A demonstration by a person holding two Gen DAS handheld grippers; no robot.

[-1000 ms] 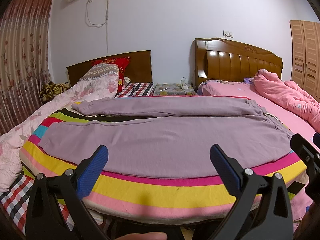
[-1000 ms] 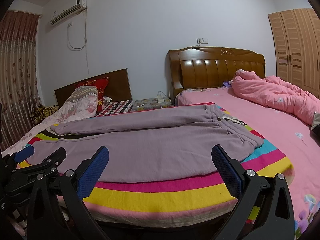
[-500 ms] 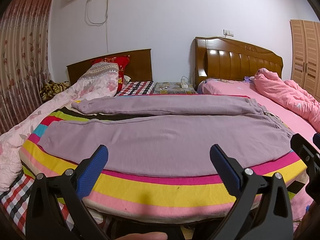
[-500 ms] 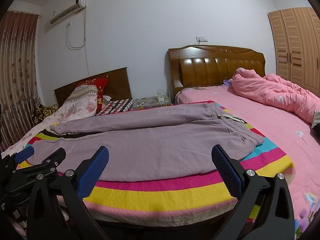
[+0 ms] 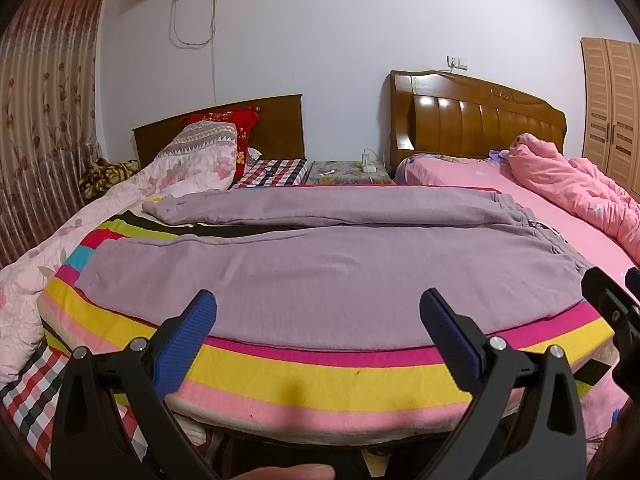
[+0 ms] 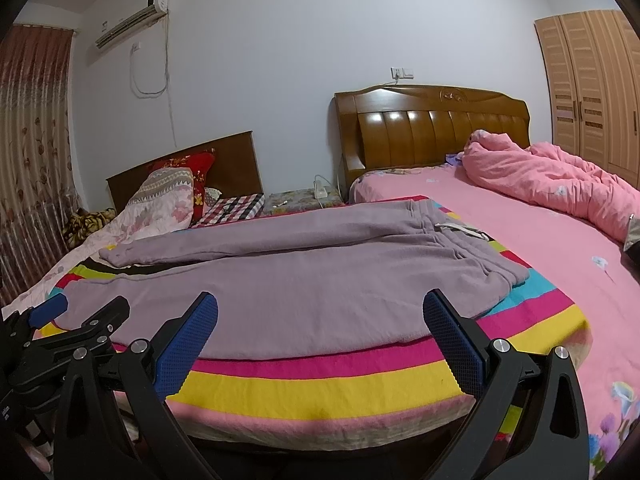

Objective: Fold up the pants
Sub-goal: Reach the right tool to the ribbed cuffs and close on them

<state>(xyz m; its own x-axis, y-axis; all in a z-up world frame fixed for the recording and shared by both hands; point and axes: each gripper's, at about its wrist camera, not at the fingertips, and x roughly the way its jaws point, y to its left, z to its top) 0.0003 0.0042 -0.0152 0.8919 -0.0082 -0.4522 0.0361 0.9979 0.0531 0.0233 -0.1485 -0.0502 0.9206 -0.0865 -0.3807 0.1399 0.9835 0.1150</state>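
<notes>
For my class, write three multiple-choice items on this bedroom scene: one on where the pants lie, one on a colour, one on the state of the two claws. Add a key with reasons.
1. Where do the lilac fleece pants lie?
A. on the striped multicolour blanket
B. on the floor
C. in the wardrobe

2. What colour is the crumpled quilt on the far bed?
A. green
B. pink
C. white

3. How do the left claw and right claw stand?
A. both shut on the pants
B. one open, one shut
C. both open, holding nothing

Key: A, the pants are spread flat over the blanket's stripes; B, the quilt is plainly pink; C, each claw's blue pads stand wide apart, with no cloth between them.
</notes>
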